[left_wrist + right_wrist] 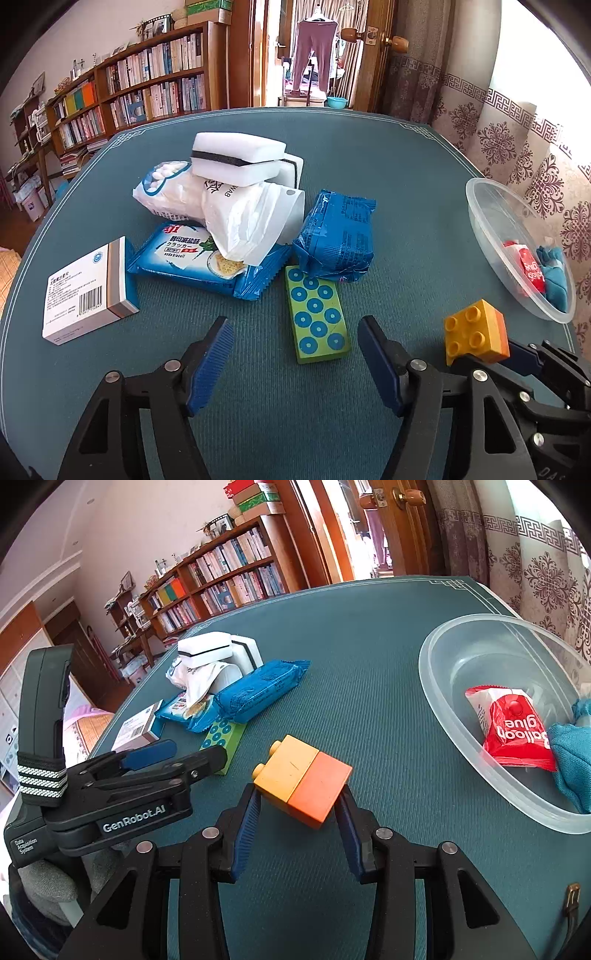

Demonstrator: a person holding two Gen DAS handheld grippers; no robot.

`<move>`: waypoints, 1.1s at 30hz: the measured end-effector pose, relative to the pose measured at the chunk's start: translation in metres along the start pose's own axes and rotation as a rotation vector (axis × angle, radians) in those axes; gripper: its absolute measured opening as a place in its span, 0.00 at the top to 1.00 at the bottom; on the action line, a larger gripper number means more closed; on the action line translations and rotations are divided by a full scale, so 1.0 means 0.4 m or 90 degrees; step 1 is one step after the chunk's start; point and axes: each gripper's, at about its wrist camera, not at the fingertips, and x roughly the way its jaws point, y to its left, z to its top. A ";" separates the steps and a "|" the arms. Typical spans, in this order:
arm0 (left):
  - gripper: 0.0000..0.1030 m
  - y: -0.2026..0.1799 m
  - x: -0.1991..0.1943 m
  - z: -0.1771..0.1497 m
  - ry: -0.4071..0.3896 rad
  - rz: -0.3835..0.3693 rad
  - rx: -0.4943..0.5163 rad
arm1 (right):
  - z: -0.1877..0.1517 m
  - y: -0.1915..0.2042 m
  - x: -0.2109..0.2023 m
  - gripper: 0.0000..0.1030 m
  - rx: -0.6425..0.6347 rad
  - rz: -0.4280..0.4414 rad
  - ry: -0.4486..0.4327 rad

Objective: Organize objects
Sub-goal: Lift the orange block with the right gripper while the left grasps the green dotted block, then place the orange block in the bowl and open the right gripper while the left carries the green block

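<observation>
We judge the job to be in its early part. The clear bowl [439,686] at the right of the surface [369,635] holds only 2 things that we can see: a red packet [511,727] and a teal cloth [570,760] beside it. Our right gripper [301,805] clamps a yellow-and-orange brick [303,779] between its pads, just short of the bowl's near rim, so that brick looks like the next thing to go in. Our left gripper [295,354] has its jaws apart with nothing between them, and hangs just before a green block [317,314] with blue dots, which lies flat and untouched. Most of the things are left on the surface in a loose heap: a white box [83,295] at the left, a cracker pack [207,262], a blue wrapped pack [336,240] touching the green block's far end, white bags [221,203] piled on the crackers, and 2 white sponges [240,151] on top at the back. By our count about 7 things still wait.
</observation>
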 end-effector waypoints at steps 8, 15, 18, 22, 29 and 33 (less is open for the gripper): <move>0.59 -0.013 0.024 0.010 0.000 0.017 0.007 | -0.014 0.011 0.016 0.58 -0.007 0.011 0.011; 0.70 -0.008 0.008 -0.004 -0.002 0.007 0.013 | -0.015 0.013 0.015 0.58 -0.006 0.012 0.008; 0.70 -0.006 -0.008 -0.021 -0.002 -0.002 0.015 | -0.013 0.011 0.007 0.58 -0.003 0.015 0.003; 0.70 -0.004 -0.032 -0.039 -0.002 -0.012 0.015 | -0.007 0.005 -0.007 0.58 0.005 0.021 -0.006; 0.70 -0.026 -0.079 -0.034 -0.023 -0.031 0.025 | 0.013 -0.015 -0.049 0.58 0.024 0.016 -0.034; 0.70 -0.049 -0.091 -0.023 -0.033 -0.041 0.036 | 0.033 -0.048 -0.092 0.58 0.041 0.001 -0.064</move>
